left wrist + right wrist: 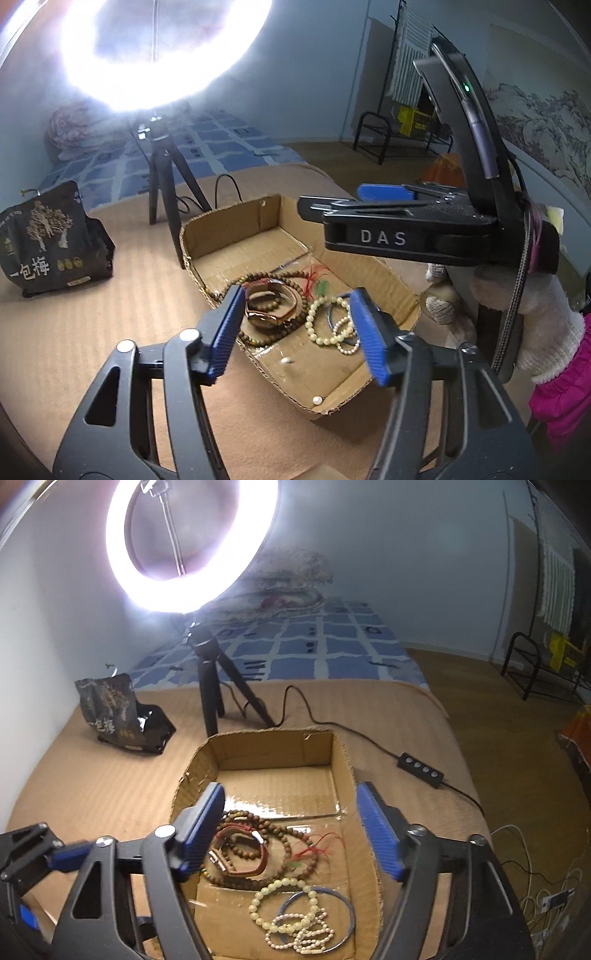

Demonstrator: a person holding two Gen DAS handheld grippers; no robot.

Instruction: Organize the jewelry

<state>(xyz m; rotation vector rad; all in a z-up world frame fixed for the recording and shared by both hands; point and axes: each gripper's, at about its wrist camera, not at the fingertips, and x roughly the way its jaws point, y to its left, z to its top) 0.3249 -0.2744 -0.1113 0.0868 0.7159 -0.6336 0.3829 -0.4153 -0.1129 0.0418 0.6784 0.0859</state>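
A shallow cardboard box lies on a tan bed cover. Inside it lie a long brown bead strand, a wristwatch, a pale bead bracelet, a small pearl bracelet, a thin blue bangle and loose pearls. My left gripper is open and empty above the box's near part. My right gripper is open and empty above the box; in the left wrist view it hovers over the box's far right side.
A ring light on a black tripod stands behind the box. A black snack bag sits at the left. A cable with a black switch runs at the right. The bed edge drops to a wooden floor.
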